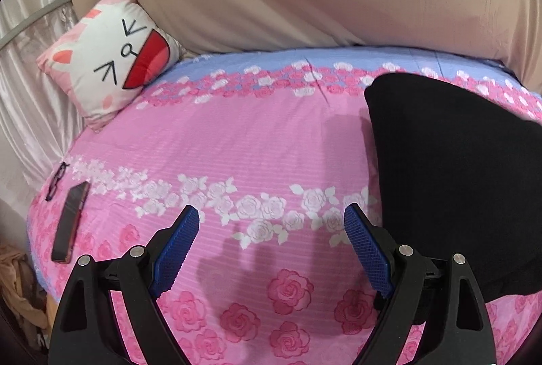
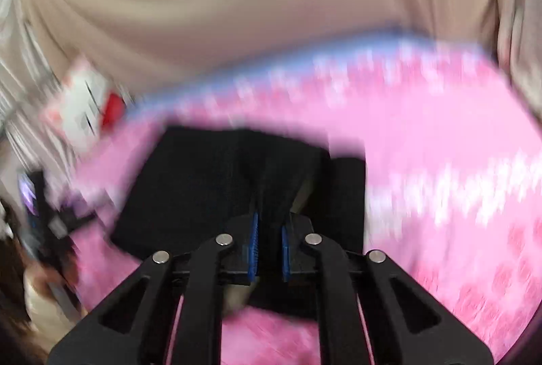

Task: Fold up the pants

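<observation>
Pink bedsheet (image 1: 237, 144); right hand-held gripper (image 2: 270, 222) pinches black pants (image 2: 203, 178)

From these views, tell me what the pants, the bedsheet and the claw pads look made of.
Pants: soft matte black fabric, likely knit or cotton; it shows no sheen and drapes limply where the right claw pinches it.
Bedsheet: thin woven cloth with a printed rose pattern and a fine ribbed texture.
Pads on the left claw: blue, probably rubber or textured plastic, given the dotted grip surface.

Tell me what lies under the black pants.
The black pants lie on the pink floral bedsheet, which shows all around them. Anything between pants and sheet is covered and cannot be seen.
</observation>
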Demonstrator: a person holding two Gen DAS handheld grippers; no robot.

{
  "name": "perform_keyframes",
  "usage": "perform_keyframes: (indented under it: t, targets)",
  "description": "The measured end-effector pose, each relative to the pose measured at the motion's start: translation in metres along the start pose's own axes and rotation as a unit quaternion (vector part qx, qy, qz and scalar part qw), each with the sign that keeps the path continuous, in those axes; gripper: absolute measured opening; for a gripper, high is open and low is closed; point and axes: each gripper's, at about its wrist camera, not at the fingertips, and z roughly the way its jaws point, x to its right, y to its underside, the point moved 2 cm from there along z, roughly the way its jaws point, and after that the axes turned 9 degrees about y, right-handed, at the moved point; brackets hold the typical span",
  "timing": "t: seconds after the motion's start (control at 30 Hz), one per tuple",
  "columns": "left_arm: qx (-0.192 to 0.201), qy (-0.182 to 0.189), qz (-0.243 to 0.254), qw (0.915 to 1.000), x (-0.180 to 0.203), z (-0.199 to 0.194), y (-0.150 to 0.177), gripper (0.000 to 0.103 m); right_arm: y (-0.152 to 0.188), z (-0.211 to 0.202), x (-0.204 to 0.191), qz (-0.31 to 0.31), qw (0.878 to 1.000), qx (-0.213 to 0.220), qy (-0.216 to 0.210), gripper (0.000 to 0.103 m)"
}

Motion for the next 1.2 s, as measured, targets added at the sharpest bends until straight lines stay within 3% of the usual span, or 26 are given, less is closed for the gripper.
perform_keyframes:
  t: [0.03, 0.07, 0.17, 0.23, 0.33, 0.4, 0.5, 0.53, 0.63, 0.73, 0.8, 0.83, 0.9, 1.07, 1.13, 1.2]
  targets:
    - [-0.005, 0.002, 0.000, 1.0000, 0.001, 0.003, 0.001, 0.085, 0.013, 0.021, 0.005, 0.007, 0.999, -0.034, 0.001, 0.021]
    - [-0.011, 0.003, 0.001, 0.9999, 0.002, 0.007, 0.002, 0.085, 0.020, 0.027, 0.008, 0.021, 0.999, -0.032, -0.005, 0.022]
    - [-0.019, 0.000, 0.006, 0.9998, 0.005, 0.011, 0.004, 0.085, 0.018, 0.008, 0.010, 0.051, 0.998, -0.002, -0.039, 0.034]
    - [-0.017, -0.005, 0.004, 0.9998, 0.002, 0.009, 0.004, 0.085, 0.016, -0.005, 0.014, 0.061, 0.996, 0.013, -0.056, 0.050]
    - [-0.001, 0.016, -0.018, 0.9997, -0.005, -0.005, 0.001, 0.085, 0.018, -0.016, 0.021, 0.053, 0.997, 0.016, -0.054, 0.050]
    - [0.015, 0.062, -0.021, 0.9977, 0.001, -0.021, -0.003, 0.085, 0.023, -0.020, 0.028, 0.057, 0.997, 0.011, -0.056, 0.050]
    - [0.001, 0.129, 0.005, 0.9917, 0.031, -0.026, -0.001, 0.086, 0.037, -0.014, 0.019, 0.062, 0.994, -0.009, -0.092, 0.050]
    - [-0.007, 0.130, 0.019, 0.9913, 0.039, -0.022, 0.002, 0.086, 0.042, -0.011, 0.011, 0.055, 0.993, -0.019, -0.105, 0.050]
    - [-0.031, 0.064, 0.057, 0.9958, 0.053, 0.006, 0.017, 0.088, 0.054, 0.000, -0.008, 0.038, 0.991, -0.038, -0.121, 0.050]
    - [-0.034, 0.070, 0.019, 0.9968, 0.035, 0.011, 0.019, 0.098, 0.059, 0.012, -0.025, 0.031, 0.990, -0.050, -0.132, 0.050]
    - [-0.046, 0.082, -0.015, 0.9954, 0.020, 0.015, 0.017, 0.098, 0.055, 0.018, -0.037, 0.021, 0.991, -0.042, -0.123, 0.047]
    - [-0.049, 0.090, -0.035, 0.9941, 0.012, 0.015, 0.015, 0.098, 0.052, 0.021, -0.043, 0.012, 0.993, -0.036, -0.115, 0.031]
    - [-0.041, 0.086, -0.065, 0.9933, -0.002, 0.013, 0.010, 0.098, 0.043, 0.022, -0.055, -0.022, 0.997, -0.024, -0.073, 0.012]
    - [-0.025, 0.024, -0.050, 0.9982, -0.013, 0.011, 0.008, 0.097, -0.001, -0.047, -0.055, -0.075, 0.994, 0.073, -0.019, 0.010]
    - [-0.042, 0.022, -0.039, 0.9981, -0.009, 0.020, 0.014, 0.097, 0.002, -0.031, -0.030, -0.078, 0.995, 0.041, 0.041, 0.011]
    - [-0.053, 0.032, -0.040, 0.9973, -0.005, 0.024, 0.022, 0.097, 0.024, 0.011, 0.003, -0.044, 0.997, -0.046, 0.052, 0.018]
